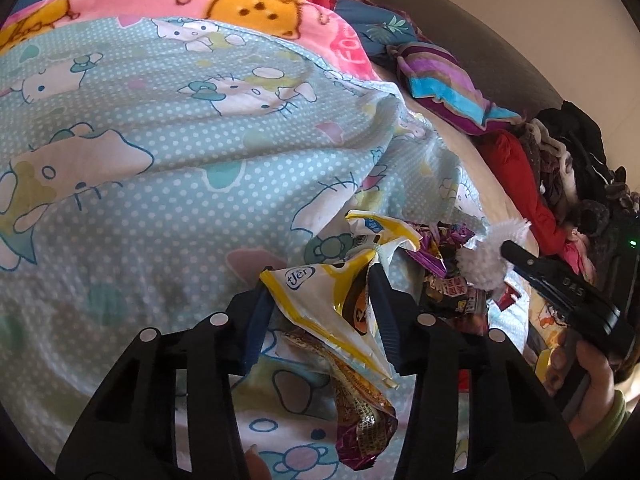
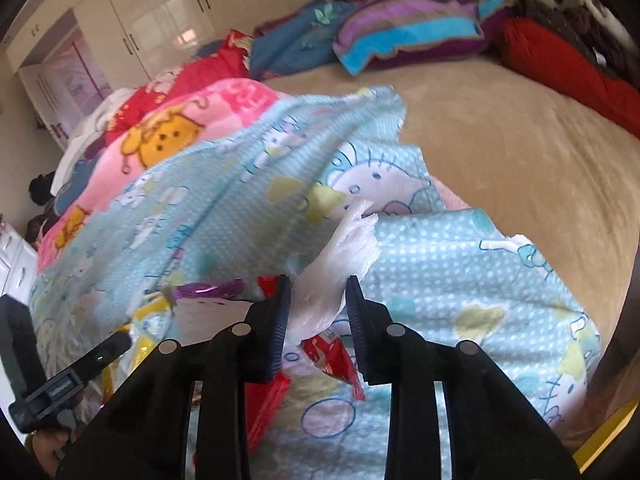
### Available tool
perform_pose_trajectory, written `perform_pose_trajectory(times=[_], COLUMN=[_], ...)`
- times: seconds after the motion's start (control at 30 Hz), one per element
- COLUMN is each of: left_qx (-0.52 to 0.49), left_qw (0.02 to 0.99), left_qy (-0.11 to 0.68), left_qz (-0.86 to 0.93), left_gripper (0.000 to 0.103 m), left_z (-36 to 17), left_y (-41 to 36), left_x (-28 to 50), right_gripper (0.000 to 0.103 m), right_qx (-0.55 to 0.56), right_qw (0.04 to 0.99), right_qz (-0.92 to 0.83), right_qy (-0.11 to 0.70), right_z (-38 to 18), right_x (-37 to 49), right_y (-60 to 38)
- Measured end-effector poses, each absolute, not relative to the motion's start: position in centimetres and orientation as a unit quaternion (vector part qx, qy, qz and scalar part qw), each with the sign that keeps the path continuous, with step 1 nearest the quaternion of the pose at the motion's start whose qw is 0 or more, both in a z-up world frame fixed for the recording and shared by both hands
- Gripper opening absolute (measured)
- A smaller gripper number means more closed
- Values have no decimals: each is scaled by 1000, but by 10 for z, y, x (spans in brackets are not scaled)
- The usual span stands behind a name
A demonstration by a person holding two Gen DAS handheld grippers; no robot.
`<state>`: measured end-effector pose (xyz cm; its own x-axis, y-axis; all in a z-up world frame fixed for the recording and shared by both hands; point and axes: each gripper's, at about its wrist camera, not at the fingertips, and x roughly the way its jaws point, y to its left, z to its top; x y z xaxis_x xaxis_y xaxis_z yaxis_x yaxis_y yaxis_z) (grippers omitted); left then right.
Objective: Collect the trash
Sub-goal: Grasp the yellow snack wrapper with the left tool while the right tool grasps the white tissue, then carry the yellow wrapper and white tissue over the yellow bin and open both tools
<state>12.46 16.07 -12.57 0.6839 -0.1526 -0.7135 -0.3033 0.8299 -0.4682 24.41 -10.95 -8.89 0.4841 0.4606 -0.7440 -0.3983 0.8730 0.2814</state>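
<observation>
The left gripper [image 1: 320, 276] has its jaws clamped on a white and yellow wrapper [image 1: 320, 304], which sits squarely between the two pads and juts out past the tips toward 12 o'clock. A second torn piece of yellow and white wrapper [image 1: 376, 228] lies just beyond the tips at 1 o'clock, on the blue cartoon-cat blanket [image 1: 160, 152]. Under the held wrapper, toward 6 o'clock, hangs a brown and purple wrapper [image 1: 360, 412]; whether the pads pinch it too cannot be told. At 2 o'clock from the left tips lies a heap of purple and dark wrappers [image 1: 436, 252] beside a crumpled white tissue [image 1: 484, 264].

The right gripper [image 2: 316, 284] is closed on that white tissue [image 2: 344, 256], which fills the gap between the pads and sticks out toward 1 o'clock. A red wrapper [image 2: 332, 356] lies on the blanket [image 2: 460, 264] just below the jaws at 6 o'clock, partly hidden by the fingers. At 9 o'clock, purple and yellow wrappers [image 2: 192, 300] are blurred and hard to read. The hand holding each gripper is cut off at the frame edge.
</observation>
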Motion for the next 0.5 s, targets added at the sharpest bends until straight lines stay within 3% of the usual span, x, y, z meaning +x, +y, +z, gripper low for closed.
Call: perform_pose_trajectory(times=[0.5], left_qx=[-286], left_qw=[888], left_qy=[360], left_qz=[28], left_gripper=[37], left_z=[-94], left_y=[156], left_x=[120], right_gripper=[25], right_qx=[9], right_qw=[882], right_qz=[267], right_qy=[387], right_z=[-45], right_x=[201], right_y=[-125])
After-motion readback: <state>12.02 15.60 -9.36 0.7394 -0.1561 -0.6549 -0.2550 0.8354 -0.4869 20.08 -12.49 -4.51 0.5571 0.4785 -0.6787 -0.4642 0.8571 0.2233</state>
